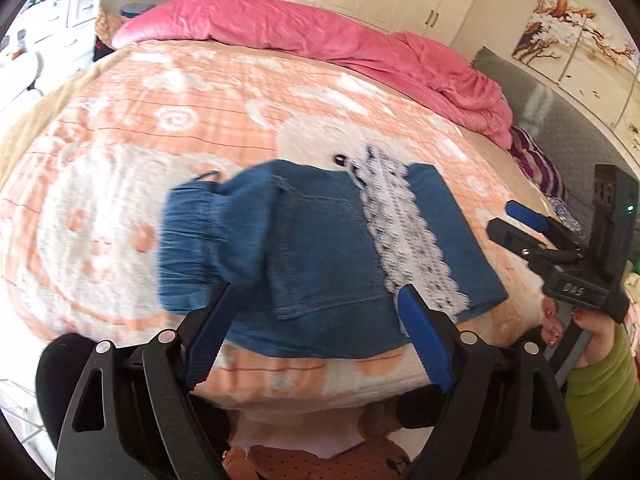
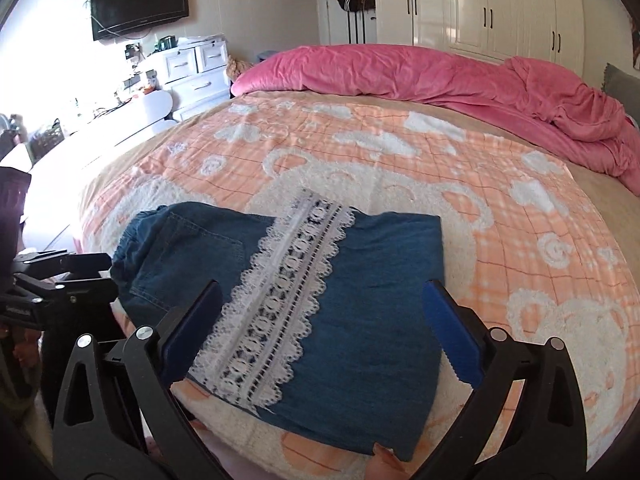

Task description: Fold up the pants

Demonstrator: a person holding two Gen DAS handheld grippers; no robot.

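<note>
Left wrist view:
Pants: folded blue denim pants (image 1: pixel 320 240) w/ white lace band (image 1: pixel 404 232) are seen lying flat on the peach-and-white plush blanket (image 1: pixel 168 120), nr the bed's front edge.
Left gripper (image 1: pixel 320 308): jaws spread apart, nothing btwn pads; held above the pants' near edge.
Right gripper (image 1: pixel 508 220): seen at right, jaws apart, gripped by a hand (image 1: pixel 576 324) w/ green sleeve.

Right wrist view:
Pants (image 2: pixel 360 312): lace band runs diagonally across the fold.
Right gripper (image 2: pixel 320 304): jaws wide, nothing clamped.
Bkgd: pink quilt (image 2: pixel 440 76) is bunched along the far side.
</note>
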